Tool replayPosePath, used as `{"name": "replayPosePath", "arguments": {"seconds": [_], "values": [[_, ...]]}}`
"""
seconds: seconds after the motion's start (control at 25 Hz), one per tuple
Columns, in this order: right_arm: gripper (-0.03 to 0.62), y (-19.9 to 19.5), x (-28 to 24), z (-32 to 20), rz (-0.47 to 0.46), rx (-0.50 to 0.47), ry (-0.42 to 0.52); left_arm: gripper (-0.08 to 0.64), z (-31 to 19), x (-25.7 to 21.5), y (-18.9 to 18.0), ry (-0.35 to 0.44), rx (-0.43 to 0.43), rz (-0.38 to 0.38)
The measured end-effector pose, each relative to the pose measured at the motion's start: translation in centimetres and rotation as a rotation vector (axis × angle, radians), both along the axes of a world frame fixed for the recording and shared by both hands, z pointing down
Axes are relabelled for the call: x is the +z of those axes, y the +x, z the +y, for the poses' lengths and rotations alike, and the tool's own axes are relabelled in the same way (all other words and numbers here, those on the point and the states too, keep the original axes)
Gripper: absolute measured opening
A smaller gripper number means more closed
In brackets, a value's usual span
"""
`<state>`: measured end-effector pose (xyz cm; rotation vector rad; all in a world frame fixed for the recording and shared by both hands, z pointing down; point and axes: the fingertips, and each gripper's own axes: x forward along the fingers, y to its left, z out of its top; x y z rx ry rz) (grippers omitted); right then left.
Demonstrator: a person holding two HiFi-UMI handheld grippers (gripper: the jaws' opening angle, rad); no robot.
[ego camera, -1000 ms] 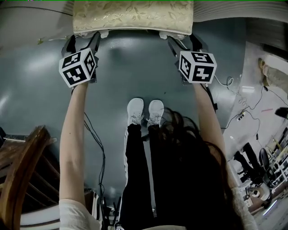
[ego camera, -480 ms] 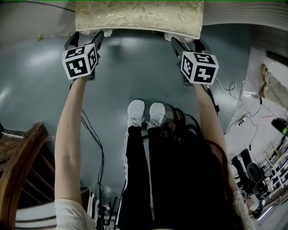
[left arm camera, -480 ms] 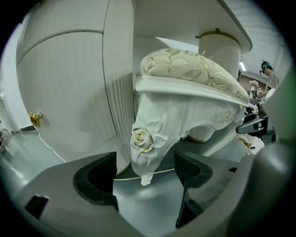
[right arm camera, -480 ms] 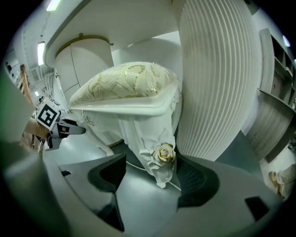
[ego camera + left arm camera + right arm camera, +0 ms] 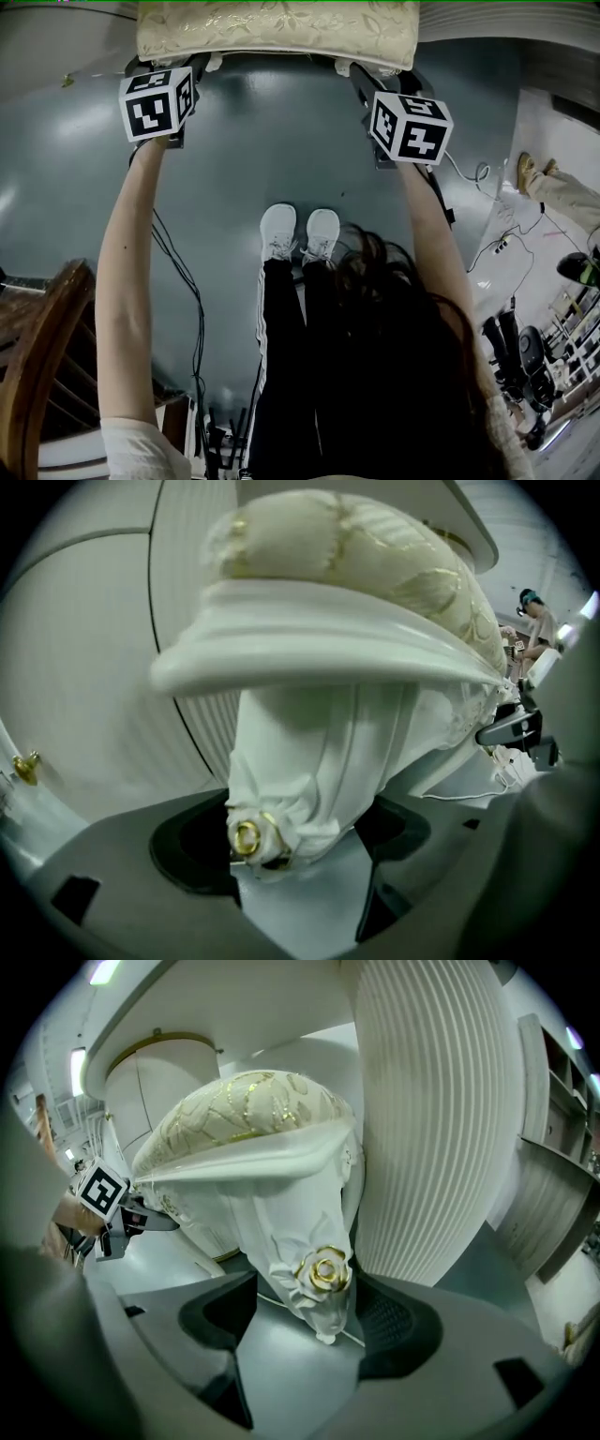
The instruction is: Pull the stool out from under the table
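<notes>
Over grey floor (image 5: 253,141), the stool (image 5: 277,33) is clamped by one leg (image 5: 300,761) in the left tool (image 5: 172,66), one in the right tool (image 5: 380,80).

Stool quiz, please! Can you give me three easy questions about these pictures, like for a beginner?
1. True or false: the cushion is red.
2. What stands between the left gripper's jaws? A: a leg of the stool. B: a cable. C: a shoe.
3. Fill in: the leg at the right gripper bears a gold ____.
Key: 1 false, it is cream. 2 A. 3 rose.
</notes>
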<state>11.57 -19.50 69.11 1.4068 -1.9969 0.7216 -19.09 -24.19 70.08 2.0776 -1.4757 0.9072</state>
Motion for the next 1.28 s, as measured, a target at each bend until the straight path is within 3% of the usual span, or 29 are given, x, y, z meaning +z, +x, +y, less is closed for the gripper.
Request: {"name": "replayPosePath", "arguments": {"seconds": [0.28,0.56,1.28], "values": [[0.296,-0.03,0.36,-0.47,0.004,0.030,0.004,0.356,-0.29,0.27,0.36,0.006,-0.009,0.000],[0.259,0.27,0.75,-0.67,0.082,0.004,0.034,0.345,-0.45,0.30,0.24,0.014,0.003,-0.022],[0.255,0.54,0.82,-0.55,0.126,-0.026,0.020,0.337,-0.05,0.73,0.31,-0.058,0.031,-0.049]]}}
